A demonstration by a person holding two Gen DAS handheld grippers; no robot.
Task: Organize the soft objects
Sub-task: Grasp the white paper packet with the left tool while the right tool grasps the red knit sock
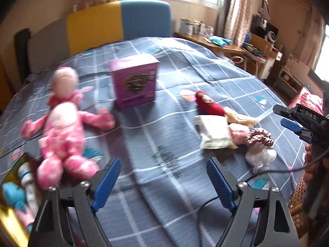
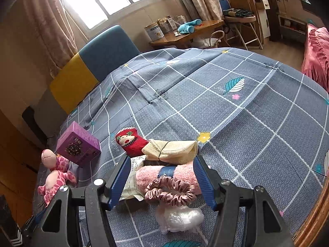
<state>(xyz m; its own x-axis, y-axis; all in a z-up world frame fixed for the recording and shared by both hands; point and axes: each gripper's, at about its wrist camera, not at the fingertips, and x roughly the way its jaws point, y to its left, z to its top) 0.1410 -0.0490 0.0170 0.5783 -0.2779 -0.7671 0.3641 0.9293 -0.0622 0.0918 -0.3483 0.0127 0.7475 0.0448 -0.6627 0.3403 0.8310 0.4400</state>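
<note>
My left gripper (image 1: 162, 182) hangs over bare bed cover (image 1: 164, 140), jaws wide apart, nothing between them. Pink plush toy (image 1: 61, 131) lies off to its left beside the purple box (image 1: 134, 82). Right gripper (image 2: 162, 182) has jaws parted around the pile: pink towel (image 2: 170, 177) and scrunchie (image 2: 170, 193) between the pads; can't tell if they're touching. Red sock (image 2: 131, 142) and beige cloth (image 2: 172, 149) lie just beyond.

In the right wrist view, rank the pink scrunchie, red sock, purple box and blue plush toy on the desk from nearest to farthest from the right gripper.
1. Pink scrunchie, between the right gripper fingers.
2. Red sock, just beyond, left.
3. Purple box, farther left.
4. Blue plush toy, far back on the desk.
</note>
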